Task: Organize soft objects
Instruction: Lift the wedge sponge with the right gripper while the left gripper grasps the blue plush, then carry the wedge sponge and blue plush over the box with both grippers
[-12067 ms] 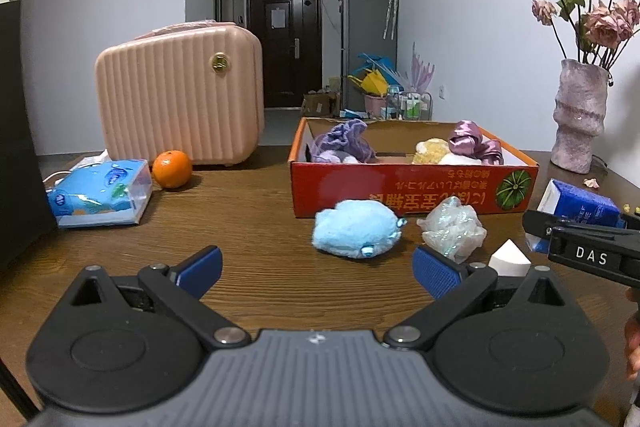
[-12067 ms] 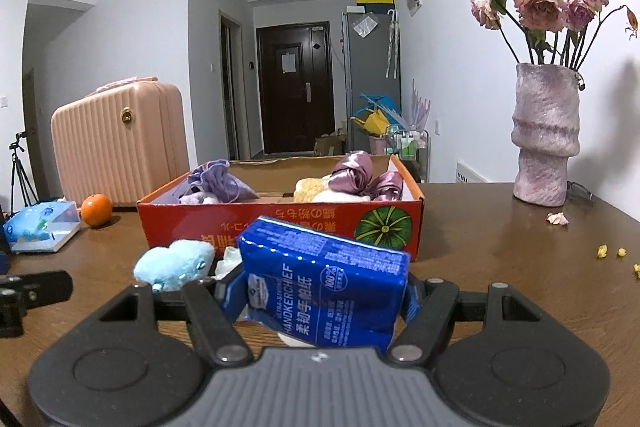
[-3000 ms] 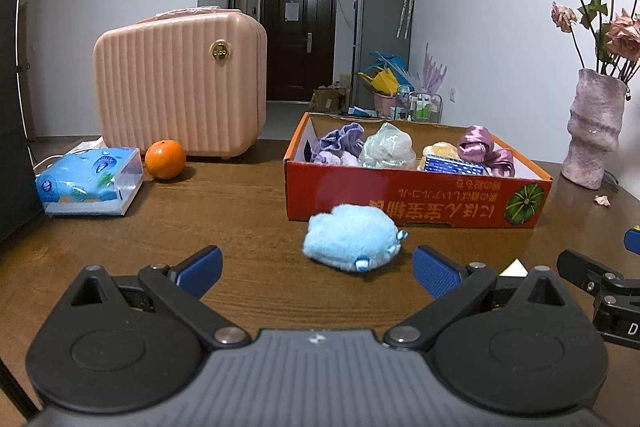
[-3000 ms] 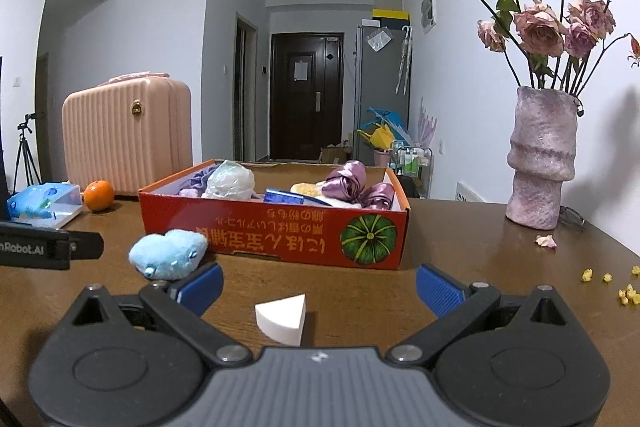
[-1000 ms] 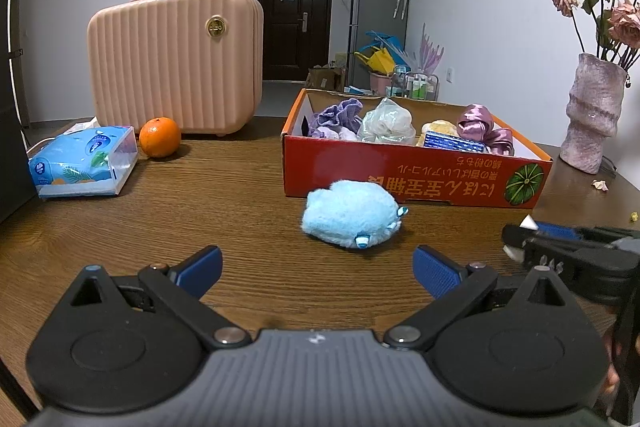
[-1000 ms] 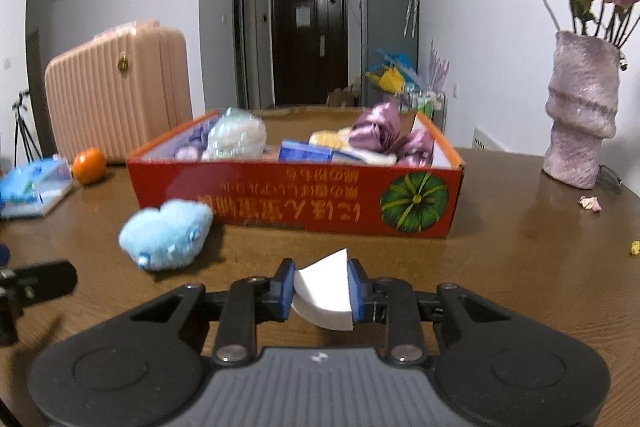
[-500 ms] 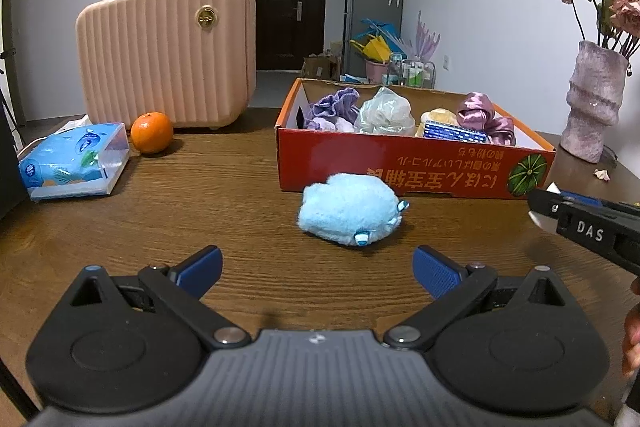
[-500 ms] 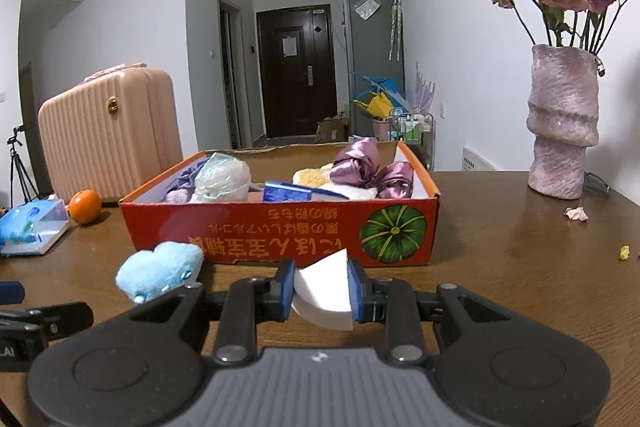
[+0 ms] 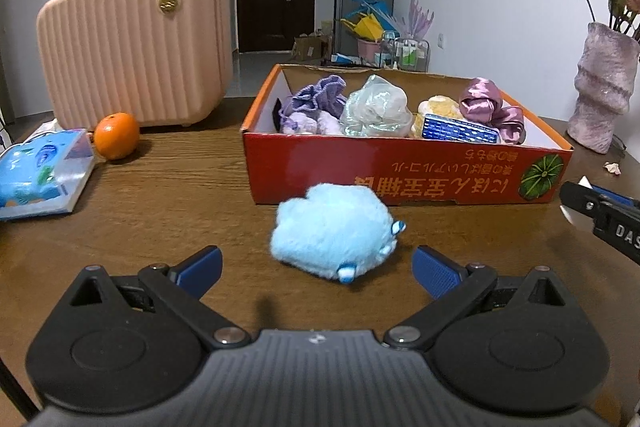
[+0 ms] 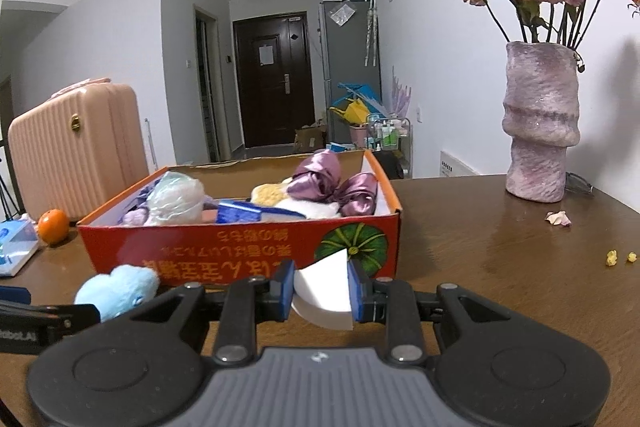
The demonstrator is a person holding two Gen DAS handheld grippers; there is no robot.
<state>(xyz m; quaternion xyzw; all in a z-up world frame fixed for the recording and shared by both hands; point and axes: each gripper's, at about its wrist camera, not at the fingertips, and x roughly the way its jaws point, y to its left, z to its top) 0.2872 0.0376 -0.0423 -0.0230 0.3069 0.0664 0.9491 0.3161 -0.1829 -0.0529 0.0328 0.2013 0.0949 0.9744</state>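
The right gripper (image 10: 321, 290) has its jaws clamped on a white sponge wedge (image 10: 322, 289). The left gripper (image 9: 317, 269) has its jaws spread wide, empty, the blue plush toy (image 9: 333, 231) just beyond on the tabletop (image 9: 168, 187), the red box (image 9: 404, 165) farther.

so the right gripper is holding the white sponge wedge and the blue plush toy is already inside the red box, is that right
Not quite. The right gripper does hold the white sponge wedge, but the blue plush toy lies on the table in front of the red box, not inside it. The left wrist view shows this.
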